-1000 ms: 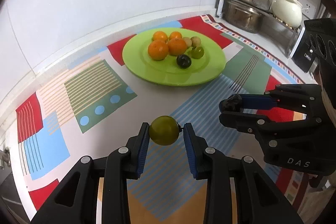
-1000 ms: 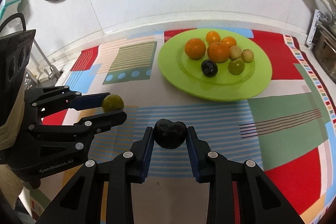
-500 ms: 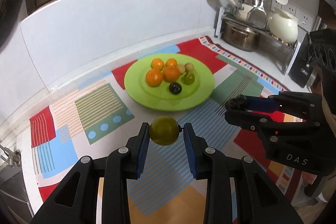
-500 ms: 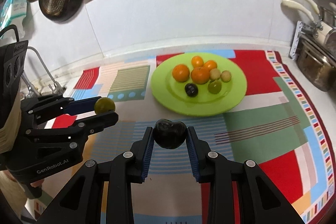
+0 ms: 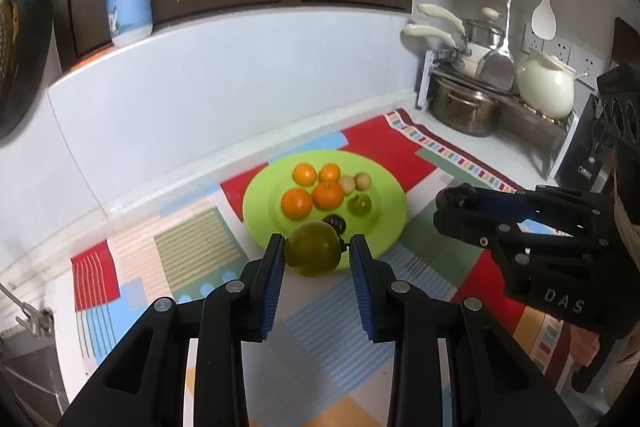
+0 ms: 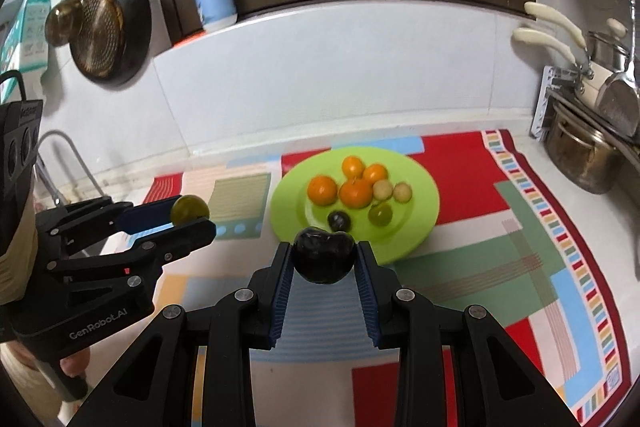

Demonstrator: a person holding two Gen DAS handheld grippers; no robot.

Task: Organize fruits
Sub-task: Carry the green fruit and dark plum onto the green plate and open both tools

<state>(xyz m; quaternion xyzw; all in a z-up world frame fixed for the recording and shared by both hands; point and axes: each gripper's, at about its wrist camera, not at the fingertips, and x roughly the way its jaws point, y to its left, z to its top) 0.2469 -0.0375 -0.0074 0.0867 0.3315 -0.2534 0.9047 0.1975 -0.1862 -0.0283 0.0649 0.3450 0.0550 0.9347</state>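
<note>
Seven fruits already lay on the green plate (image 5: 384, 227), while the left gripper (image 5: 316, 254) clasped a green fruit (image 5: 313, 254) and the right gripper (image 6: 323, 259) a dark fruit (image 6: 323, 255), both unplaced.

oranges (image 6: 322, 190): 4 | pale round fruits (image 6: 383, 189): 2 | green fruits (image 6: 380, 213): 2 | dark plums (image 6: 339, 220): 2 | green plate (image 6: 424, 223): 1 | grippers (image 6: 323, 255): 2

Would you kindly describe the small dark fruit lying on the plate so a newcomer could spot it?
Find the lime-green plate on the patterned mat. The dark fruit lies at the near edge of the fruit cluster, left of a green fruit. It is the only near-black piece on the plate.
</note>
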